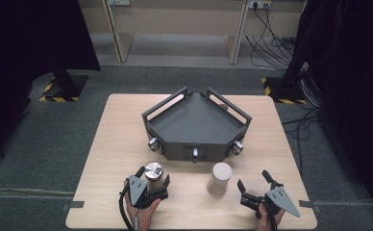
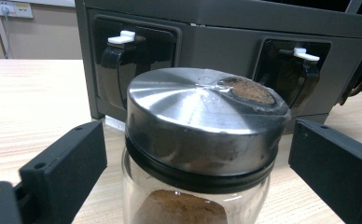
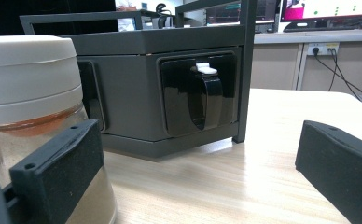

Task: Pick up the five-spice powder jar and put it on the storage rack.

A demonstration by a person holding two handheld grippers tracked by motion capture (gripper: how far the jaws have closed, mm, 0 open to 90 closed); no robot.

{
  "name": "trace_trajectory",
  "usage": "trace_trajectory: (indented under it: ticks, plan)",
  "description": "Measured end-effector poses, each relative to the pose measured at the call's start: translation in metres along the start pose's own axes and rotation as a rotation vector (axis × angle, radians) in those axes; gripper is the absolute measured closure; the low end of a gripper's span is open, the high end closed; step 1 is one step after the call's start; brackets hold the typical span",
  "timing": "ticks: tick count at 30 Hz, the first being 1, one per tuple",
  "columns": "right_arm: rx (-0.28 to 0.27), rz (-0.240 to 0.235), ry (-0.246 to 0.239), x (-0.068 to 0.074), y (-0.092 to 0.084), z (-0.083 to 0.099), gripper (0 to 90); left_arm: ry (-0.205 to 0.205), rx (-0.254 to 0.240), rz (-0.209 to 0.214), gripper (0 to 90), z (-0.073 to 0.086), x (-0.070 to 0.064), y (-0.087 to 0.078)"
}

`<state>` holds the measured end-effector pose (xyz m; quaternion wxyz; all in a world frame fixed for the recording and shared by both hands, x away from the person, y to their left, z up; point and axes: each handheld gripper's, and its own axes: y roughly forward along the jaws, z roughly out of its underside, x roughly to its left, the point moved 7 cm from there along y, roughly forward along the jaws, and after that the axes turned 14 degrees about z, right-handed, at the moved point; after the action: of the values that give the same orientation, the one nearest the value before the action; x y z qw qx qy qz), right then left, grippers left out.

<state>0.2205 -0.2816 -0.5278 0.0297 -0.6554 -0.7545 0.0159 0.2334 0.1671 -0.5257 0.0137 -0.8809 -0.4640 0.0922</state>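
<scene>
Nearest the person's edge of the table [image 1: 103, 192], the left gripper [image 1: 154, 182] brackets the steel-lidded glass jar [image 1: 153, 174], which stands upright just in front of the dark angular rack [image 1: 194, 120], off its left front corner. In the left gripper view the jar [image 2: 202, 140] sits between the two black pads [image 2: 67, 163], and bare wood shows on either side of the lid, so the jaws are open around it, not yet pressing; a brown powder fills the glass below. The step in hand looks like closing on this jar. To do it well, I would centre the jar between the pads so both meet it together, and grip on the lid's black band or the glass just under it, not on the sloping steel top, where the pads could slip. Closing slowly should keep the jar from tipping towards the rack.

To the right, the right gripper [image 1: 254, 186] rests with its jaws spread and nothing between them. The cream-lidded jar [image 1: 221, 177] stands just to its left, in front of the rack's middle face; in the right gripper view this jar [image 3: 30, 74] lies behind the left pad, outside the gap.

Farther back, the rack's front faces carry recessed black latches [image 2: 118, 60] with white tabs, and its tray top looks empty from above. Beyond the rack are the floor and trailing cables [image 1: 271, 43].
</scene>
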Motion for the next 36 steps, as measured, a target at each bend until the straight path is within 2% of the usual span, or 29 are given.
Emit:
trace_trajectory:
  ticks: [11, 31, 36]
  plan:
    - [-0.001, 0.000, -0.001, 0.0000, 0.0000, 0.0001, 1.2, 0.005, 0.016, -0.009, 9.5, -0.0015, -0.0004, 0.0009]
    - [-0.002, 0.002, -0.001, 0.0002, -0.0002, 0.0002, 1.4, 0.002, 0.078, -0.035, 21.2, -0.0074, -0.0008, 0.0047]
    - [-0.002, 0.001, 0.000, 0.0001, -0.0002, 0.0002, 1.4, 0.004, 0.081, -0.035, 27.4, -0.0076, -0.0009, 0.0049]
